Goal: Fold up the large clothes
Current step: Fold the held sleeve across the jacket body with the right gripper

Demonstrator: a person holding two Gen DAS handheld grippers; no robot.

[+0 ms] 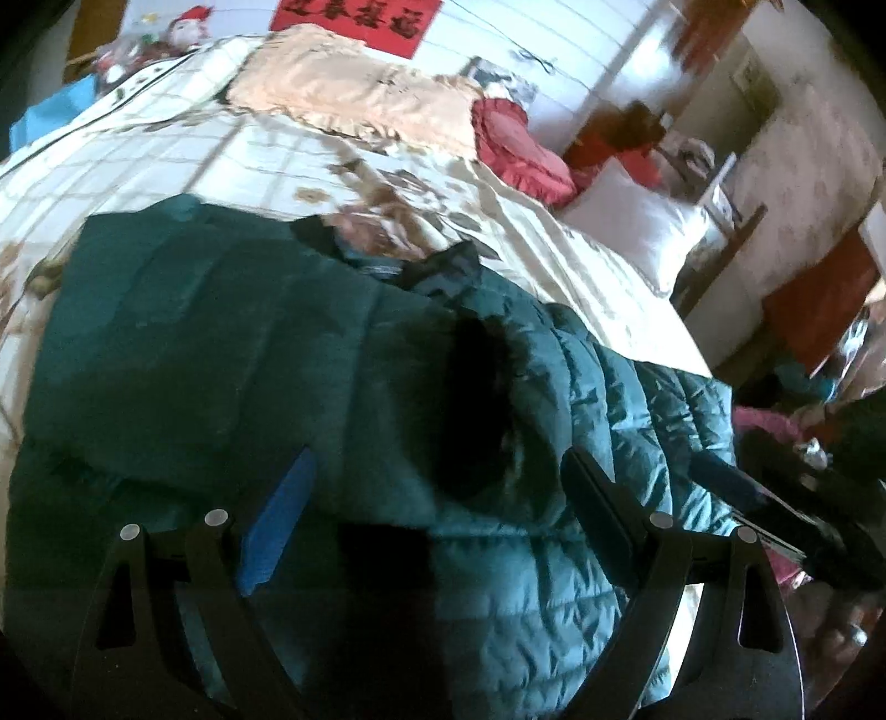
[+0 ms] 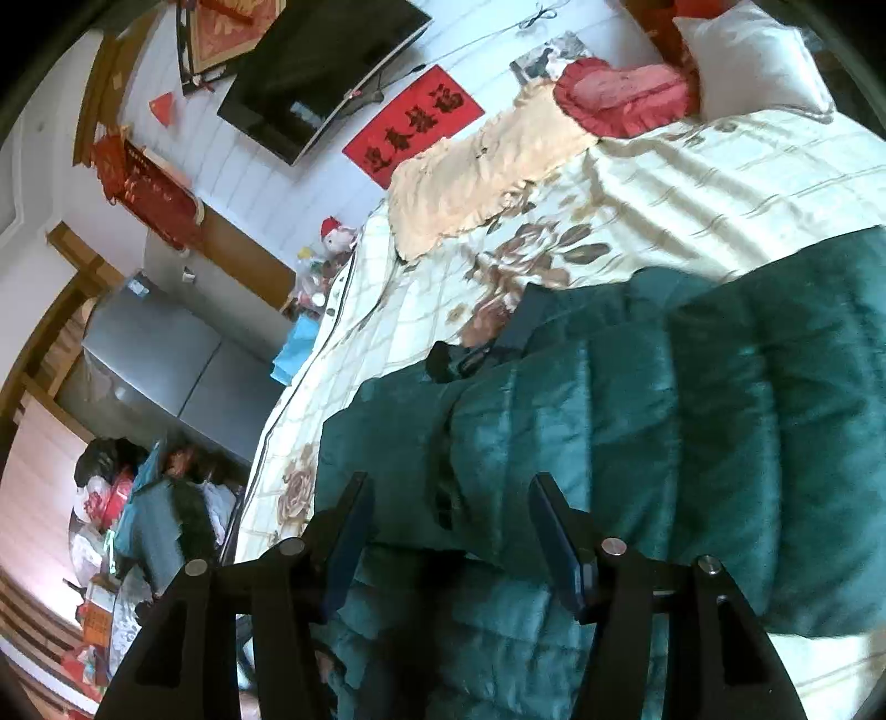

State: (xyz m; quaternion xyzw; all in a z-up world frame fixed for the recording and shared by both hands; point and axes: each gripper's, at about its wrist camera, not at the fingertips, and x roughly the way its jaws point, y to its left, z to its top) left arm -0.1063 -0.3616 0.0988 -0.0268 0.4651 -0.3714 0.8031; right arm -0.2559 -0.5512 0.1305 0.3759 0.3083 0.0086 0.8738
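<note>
Left wrist first: left gripper (image 1: 437, 471) spread wide over the teal jacket (image 1: 232, 343), nothing between the pads, fabric passing beneath. Jacket heaped on the near side of the bed (image 1: 183, 144), quilted lining turned up to the right. Farther back, a peach pillow (image 1: 354, 88), a red pillow (image 1: 515, 144), a white pillow (image 1: 637, 221), a red banner (image 1: 354, 16) on the white wall.

Right wrist now: right gripper (image 2: 448, 498) about half spread, pads clear of cloth, gripping nothing. Jacket (image 2: 664, 387) folded across the flowered bedspread (image 2: 692, 177). Off the bed's left edge, a grey fridge (image 2: 166, 360), a dark television (image 2: 326, 72) up on the wall, clutter on the floor.
</note>
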